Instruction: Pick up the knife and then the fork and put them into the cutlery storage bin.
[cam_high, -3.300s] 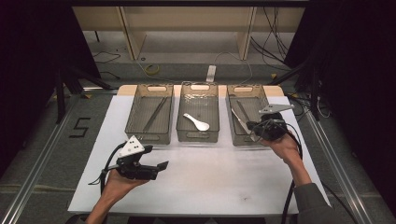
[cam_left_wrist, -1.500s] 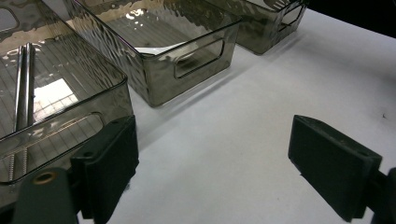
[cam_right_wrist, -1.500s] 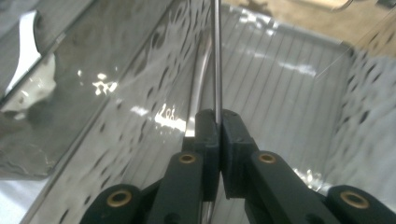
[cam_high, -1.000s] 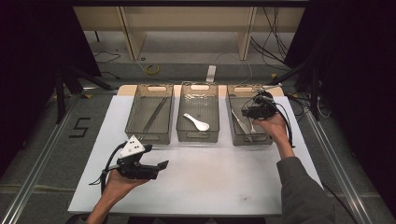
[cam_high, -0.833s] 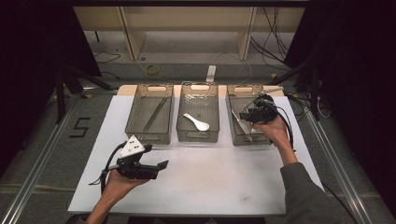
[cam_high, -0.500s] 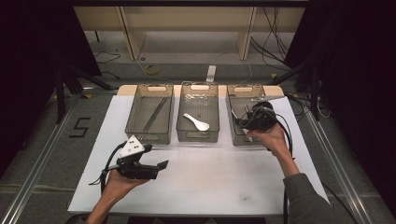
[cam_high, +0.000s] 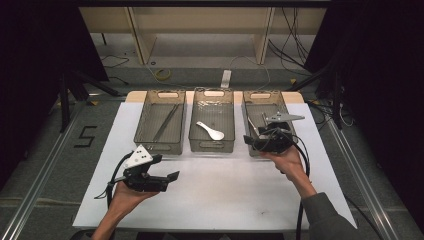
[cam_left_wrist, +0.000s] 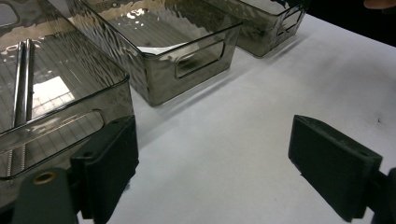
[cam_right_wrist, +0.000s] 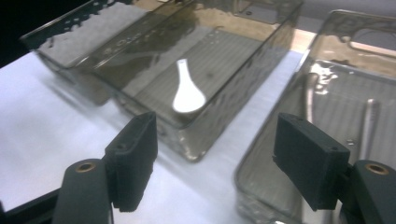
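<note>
A: Three smoked-plastic bins in a row on the white table (cam_high: 215, 195), high view: left bin (cam_high: 161, 122) with long metal sticks (cam_high: 166, 121), middle bin (cam_high: 212, 121) with a white spoon (cam_high: 210, 131), right bin (cam_high: 265, 120) with metal utensils (cam_high: 253, 127).

B: Grippers?

A: Left gripper (cam_high: 171, 179) low over bare table, near the front of the left bin, jaws apart. Right gripper (cam_high: 248, 141) over the right bin's near end, pointing toward the middle bin; jaw spread hard to judge from above.

B: Left gripper view?

A: Left gripper (cam_left_wrist: 212, 161) jaws wide, nothing between them but white table. Left bin (cam_left_wrist: 70, 100) just beside one jaw, sticks (cam_left_wrist: 21, 74) inside it.

B: Right gripper view?

A: Right gripper (cam_right_wrist: 215, 156) jaws wide, empty. White spoon (cam_right_wrist: 187, 93) lies bowl-near in the middle bin (cam_right_wrist: 219, 107); one jaw over the right bin (cam_right_wrist: 261, 163), metal utensils (cam_right_wrist: 366, 126) inside, blurred.
</note>
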